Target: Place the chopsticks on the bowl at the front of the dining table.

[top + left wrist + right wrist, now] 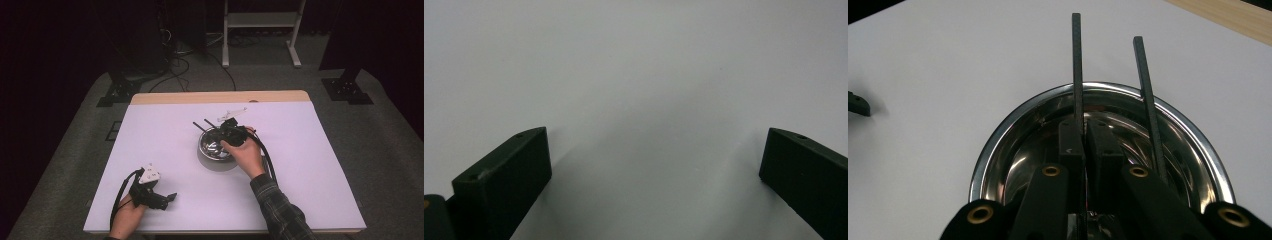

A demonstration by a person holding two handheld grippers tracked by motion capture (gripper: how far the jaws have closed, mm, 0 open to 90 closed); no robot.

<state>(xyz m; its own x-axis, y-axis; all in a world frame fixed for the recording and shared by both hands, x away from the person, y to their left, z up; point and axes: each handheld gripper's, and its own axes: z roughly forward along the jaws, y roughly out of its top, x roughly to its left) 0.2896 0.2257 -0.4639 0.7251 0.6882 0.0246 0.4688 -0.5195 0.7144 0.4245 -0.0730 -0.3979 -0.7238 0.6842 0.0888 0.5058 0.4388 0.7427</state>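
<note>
A shiny metal bowl (205,152) (998,135) stands on the white table a little right of the middle. My right gripper (220,132) (1084,125) hangs over the bowl, its jaws shut on a thin black chopstick (199,126) (1076,60) that points out past the far rim. A second black chopstick (210,122) (1147,85) lies beside it, leaning on the rim with its lower end inside the bowl. Near the front left corner my left gripper (168,199) (654,150) rests low over the bare table, jaws wide open with nothing between them.
The white table top (310,165) ends in a wooden strip (220,96) at the back. Behind the table, a white stand (260,20) and cables sit on the grey floor. A tip of the left gripper (858,104) shows far left in the right gripper view.
</note>
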